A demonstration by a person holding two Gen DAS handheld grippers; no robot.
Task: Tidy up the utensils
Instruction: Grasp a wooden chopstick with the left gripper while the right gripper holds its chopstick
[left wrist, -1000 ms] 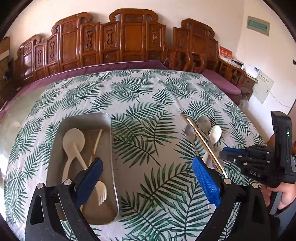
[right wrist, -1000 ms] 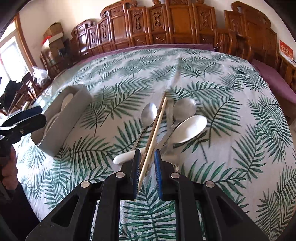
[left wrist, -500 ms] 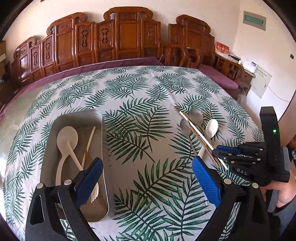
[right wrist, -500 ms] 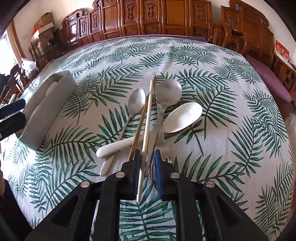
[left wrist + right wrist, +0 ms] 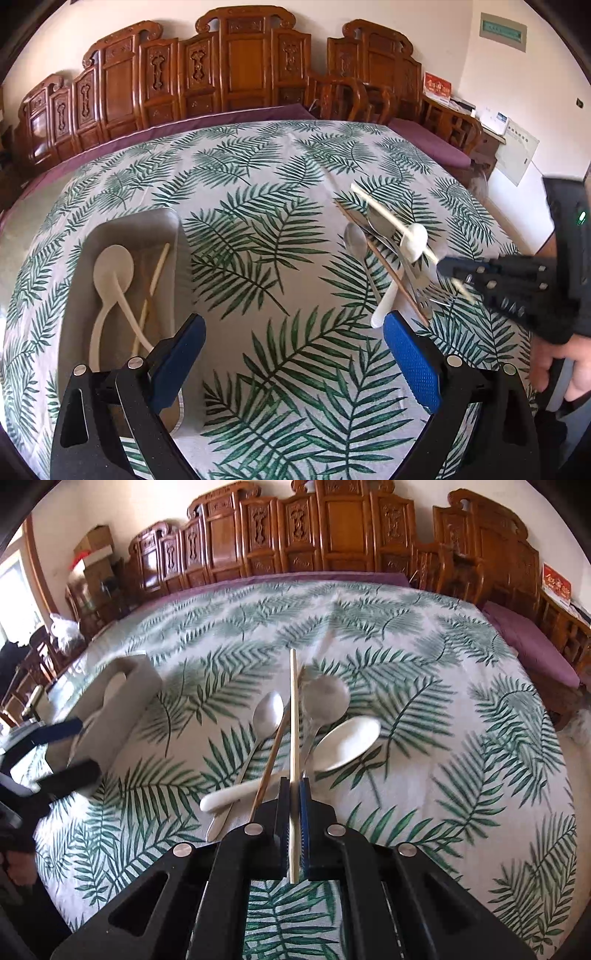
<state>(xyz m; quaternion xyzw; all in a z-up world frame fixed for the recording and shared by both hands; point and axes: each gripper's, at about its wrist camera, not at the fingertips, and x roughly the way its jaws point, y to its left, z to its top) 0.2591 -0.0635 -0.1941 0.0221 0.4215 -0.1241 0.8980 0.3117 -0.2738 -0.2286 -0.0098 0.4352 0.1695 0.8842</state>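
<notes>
One pale chopstick (image 5: 293, 716) had left the heap since a second before: your right gripper (image 5: 294, 794) had pinched tight on it and lifted it off the spoons (image 5: 332, 716). Your left gripper (image 5: 291, 354) stayed spread wide and empty, just beside the tray (image 5: 173, 229). A fern-print cloth (image 5: 258, 177) covered the table; carved wooden chairs (image 5: 243, 70) lined the wall.
</notes>
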